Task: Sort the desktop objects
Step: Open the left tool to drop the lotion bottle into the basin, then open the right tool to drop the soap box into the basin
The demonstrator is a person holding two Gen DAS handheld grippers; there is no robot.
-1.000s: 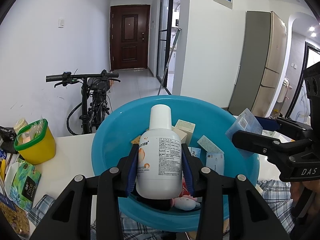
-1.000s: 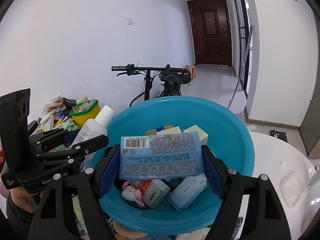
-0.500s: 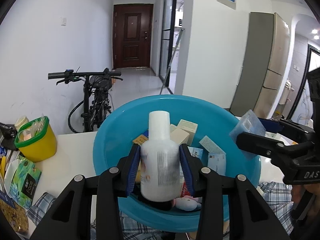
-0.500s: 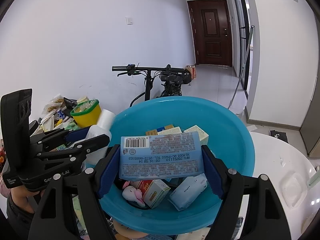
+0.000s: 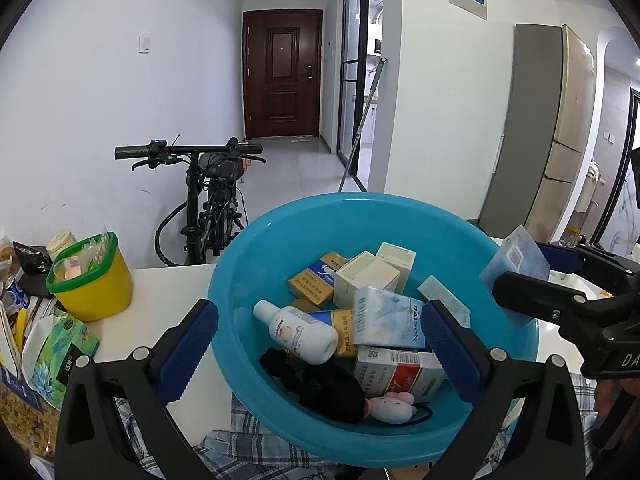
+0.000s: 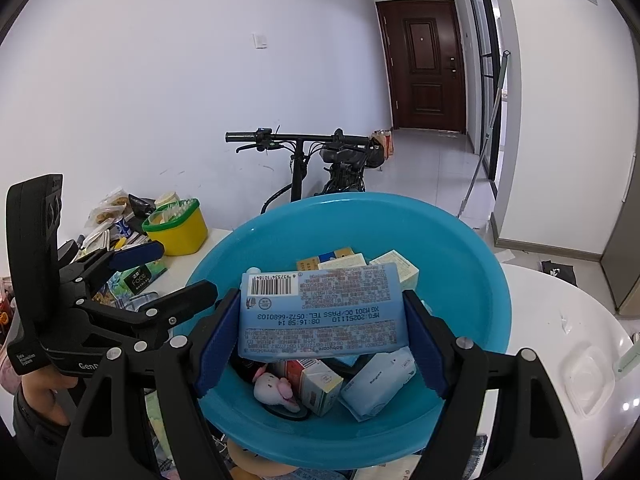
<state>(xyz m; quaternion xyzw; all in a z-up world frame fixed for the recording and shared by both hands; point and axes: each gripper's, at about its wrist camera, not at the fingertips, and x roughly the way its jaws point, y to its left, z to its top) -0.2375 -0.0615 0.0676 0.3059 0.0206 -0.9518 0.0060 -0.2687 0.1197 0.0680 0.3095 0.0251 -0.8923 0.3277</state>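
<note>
A blue plastic basin [image 5: 256,256] [image 6: 472,280] sits on the white table and holds several small boxes and packs. A white bottle [image 5: 302,330] lies on its side inside it, beside a black hair tie and a small pink plush [image 5: 390,406]. My left gripper [image 5: 320,344] is open and empty over the basin's near rim; it also shows in the right wrist view [image 6: 160,272]. My right gripper [image 6: 320,316] is shut on a light blue wipes pack [image 6: 320,308] above the basin; the pack also shows in the left wrist view [image 5: 514,260].
A yellow tub with a green rim [image 5: 90,280] [image 6: 178,226] stands left of the basin, among snack packets and a green face-mask packet [image 5: 56,348]. A checked cloth [image 5: 228,448] lies under the basin. A bicycle [image 5: 208,200] stands behind the table.
My left gripper has opened and let go of the white bottle, which has dropped into the basin and lies on its side. My right gripper still holds the wipes pack in place.
</note>
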